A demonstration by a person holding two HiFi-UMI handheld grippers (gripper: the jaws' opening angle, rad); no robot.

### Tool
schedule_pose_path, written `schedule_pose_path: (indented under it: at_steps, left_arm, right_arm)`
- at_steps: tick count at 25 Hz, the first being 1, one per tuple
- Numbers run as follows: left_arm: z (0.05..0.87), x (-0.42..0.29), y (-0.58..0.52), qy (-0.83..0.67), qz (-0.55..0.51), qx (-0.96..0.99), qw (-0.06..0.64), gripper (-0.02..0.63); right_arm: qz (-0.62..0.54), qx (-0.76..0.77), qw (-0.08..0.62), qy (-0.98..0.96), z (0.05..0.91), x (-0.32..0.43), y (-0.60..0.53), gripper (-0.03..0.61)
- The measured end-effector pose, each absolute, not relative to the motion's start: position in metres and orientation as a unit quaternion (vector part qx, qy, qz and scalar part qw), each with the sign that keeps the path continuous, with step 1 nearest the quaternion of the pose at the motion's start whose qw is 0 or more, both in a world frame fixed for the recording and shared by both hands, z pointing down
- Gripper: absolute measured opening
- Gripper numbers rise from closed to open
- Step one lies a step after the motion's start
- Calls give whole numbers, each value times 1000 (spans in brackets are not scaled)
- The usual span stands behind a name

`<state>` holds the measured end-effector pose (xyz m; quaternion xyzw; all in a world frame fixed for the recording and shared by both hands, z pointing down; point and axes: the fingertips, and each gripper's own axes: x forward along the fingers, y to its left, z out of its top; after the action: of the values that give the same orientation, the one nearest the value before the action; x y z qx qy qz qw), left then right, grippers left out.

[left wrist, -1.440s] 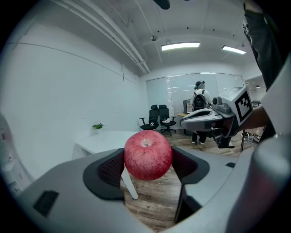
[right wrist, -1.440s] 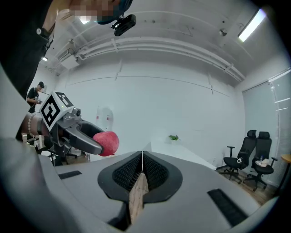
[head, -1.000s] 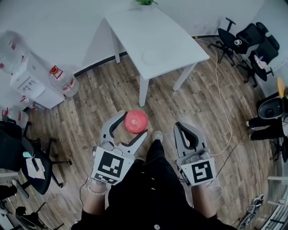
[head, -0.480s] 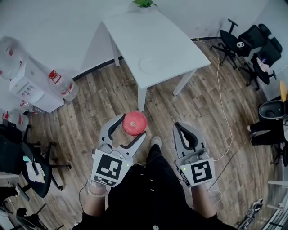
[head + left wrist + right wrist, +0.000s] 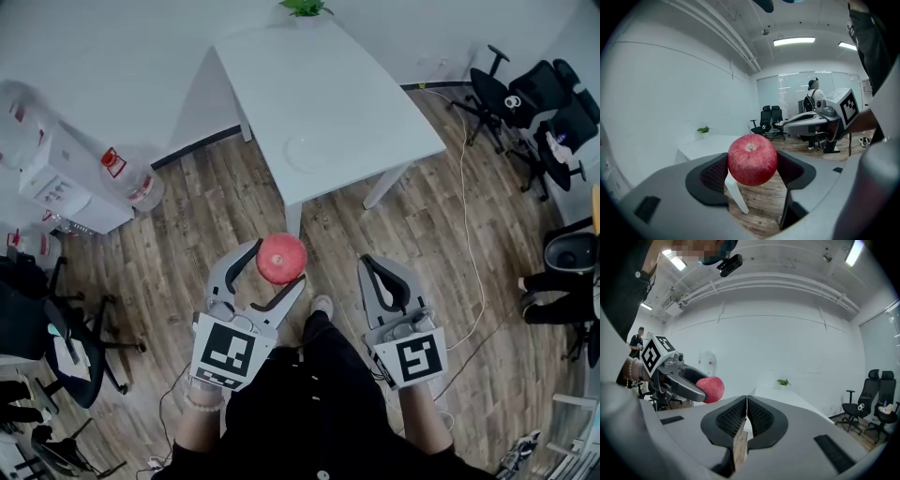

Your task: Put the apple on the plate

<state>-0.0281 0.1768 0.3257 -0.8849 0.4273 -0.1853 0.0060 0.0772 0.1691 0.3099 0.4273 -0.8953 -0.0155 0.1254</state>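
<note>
Head view: left gripper [image 5: 277, 264] clamped on apple [image 5: 281, 258], held above wood floor [image 5: 206, 216], just short of table [image 5: 328, 84] leg. Plate [image 5: 307, 150] on the tabletop, well apart from the apple. Right gripper [image 5: 376, 265] alongside. Office chairs [image 5: 525, 89] far right.
Left gripper view: pads press apple from both sides.
Right gripper view: jaws together, nothing between.

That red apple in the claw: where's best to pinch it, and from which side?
Across its widest middle, one pad on each flank, as the left gripper holds the apple now, stem dimple free on top. Being round, it would likely slip from a pinch nearer either end.
</note>
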Motion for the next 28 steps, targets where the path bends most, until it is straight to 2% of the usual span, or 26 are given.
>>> schedule_pose_path:
  at_steps: [10,14,28]
  left_arm:
    - [320,-6,111,456,-185,-870,-17,337]
    - [323,6,91,457,-189,-869,-7,337]
    - [321,27,51,493,-180,-851,-9,337]
  right_arm:
    - [-12,395,128,-910,306,97,91,41]
    - [-13,384,126,-914,306,107,67,41]
    - [-24,346,131,-929,305,129,27,41]
